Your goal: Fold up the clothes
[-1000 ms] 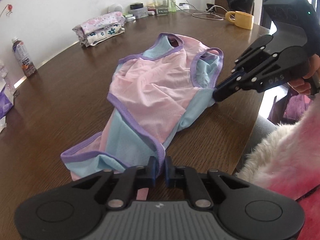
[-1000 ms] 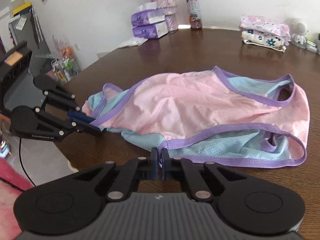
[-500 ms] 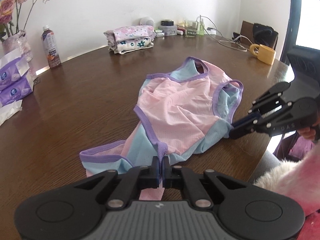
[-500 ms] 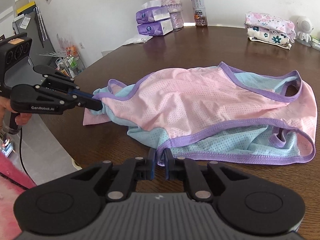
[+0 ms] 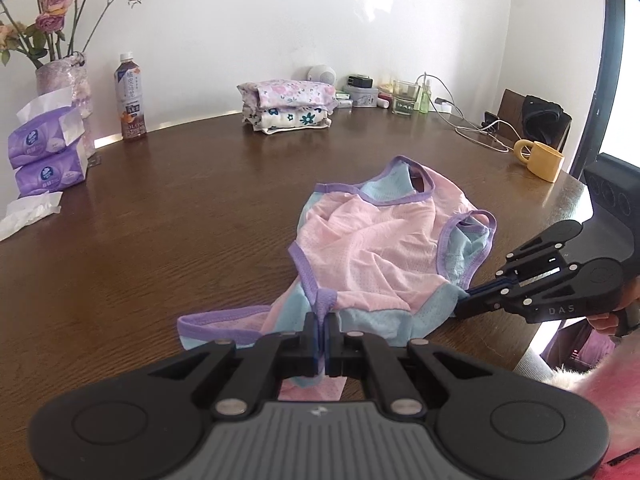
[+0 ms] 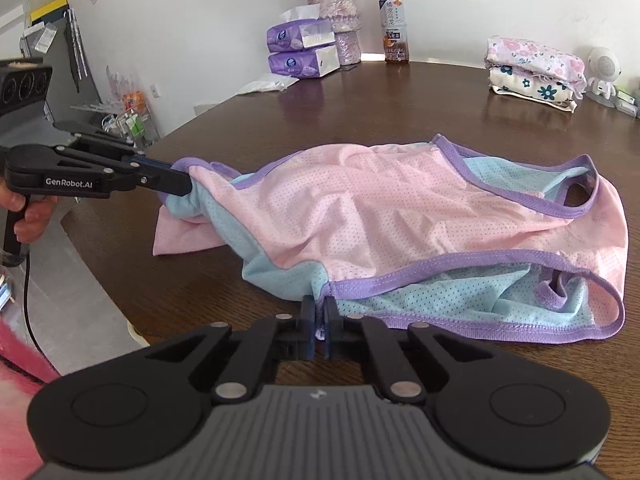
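A pink and light-blue mesh garment (image 5: 372, 256) with purple trim lies crumpled on the dark wooden table (image 5: 160, 240), near its front edge. My left gripper (image 5: 323, 322) is shut on the garment's purple-edged lower hem. In the right wrist view the garment (image 6: 400, 216) stretches across the table, with the left gripper (image 6: 186, 184) clamped on its bunched end at the left. My right gripper (image 6: 320, 312) is shut on the blue and purple side seam. From the left wrist view the right gripper (image 5: 460, 308) pinches the blue corner at the right.
Folded floral clothes (image 5: 288, 108) are stacked at the back. A drink bottle (image 5: 130, 98), tissue packs (image 5: 44, 156) and a flower vase (image 5: 64, 80) stand at the far left. A yellow mug (image 5: 542, 160) and cables sit at the far right. A person's pink fuzzy sleeve (image 5: 600, 380) is at the right.
Both grippers have lifted and drawn back toward the table's front edge, still holding the garment. Its lower end has bunched up at the left gripper, and the cloth has shifted across the table.
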